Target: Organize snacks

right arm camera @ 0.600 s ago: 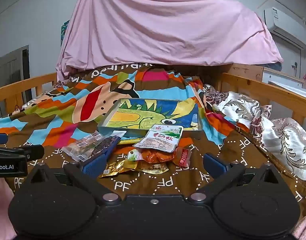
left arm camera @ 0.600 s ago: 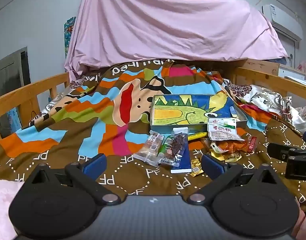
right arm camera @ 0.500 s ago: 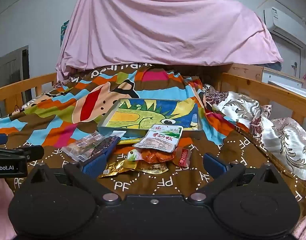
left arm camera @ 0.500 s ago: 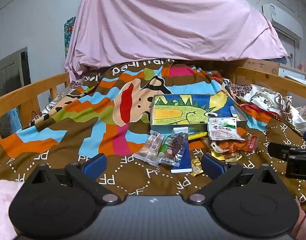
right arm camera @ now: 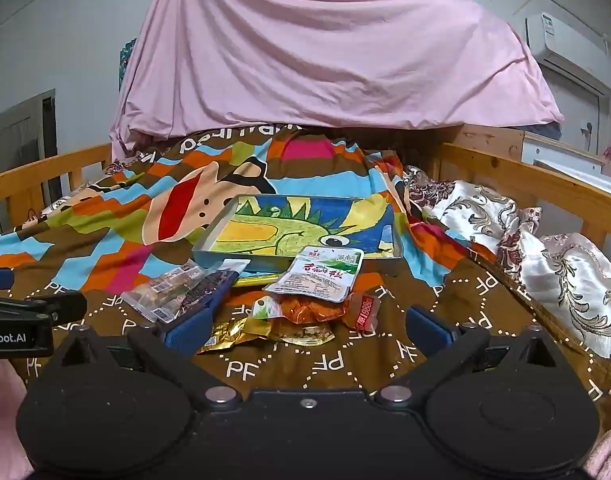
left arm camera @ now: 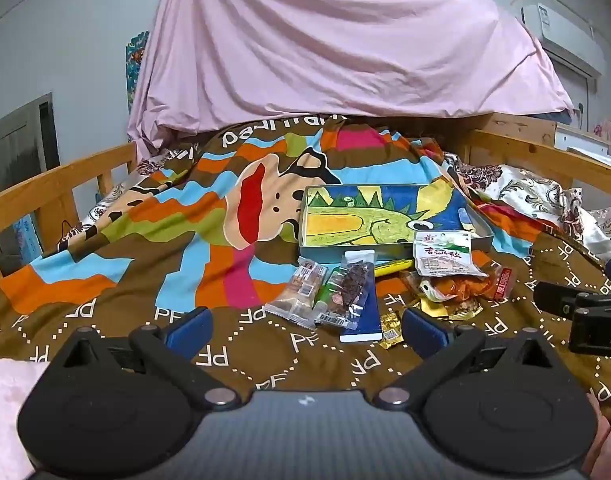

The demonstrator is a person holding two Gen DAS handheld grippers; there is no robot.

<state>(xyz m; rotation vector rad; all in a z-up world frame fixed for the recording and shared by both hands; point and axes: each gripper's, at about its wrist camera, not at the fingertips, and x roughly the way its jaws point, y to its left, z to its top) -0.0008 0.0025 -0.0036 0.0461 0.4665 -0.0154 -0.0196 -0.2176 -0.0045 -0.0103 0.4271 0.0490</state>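
Mixed snack packets (left arm camera: 369, 288) heaped mid-frame below a dinosaur-print tray (left arm camera: 385, 216); blanket (left arm camera: 209, 356) reads "PF". Both claws (left arm camera: 305, 326) (right arm camera: 303, 326) wide, empty.

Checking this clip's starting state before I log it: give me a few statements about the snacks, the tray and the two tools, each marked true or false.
1. The dinosaur-picture tray holds no snack packets. True.
2. The white and green packet lies flat on the blanket, clear of the other snacks. False: it rests on the orange packet, its far edge against the tray's front wall.
3. The left tool is open with nothing between its pads. True.
4. The right tool grips the gold packet. False: it is open and holds nothing; the gold packet lies on the blanket.
5. The snacks lie beyond the tray. False: they lie on its near side, towards the tools.
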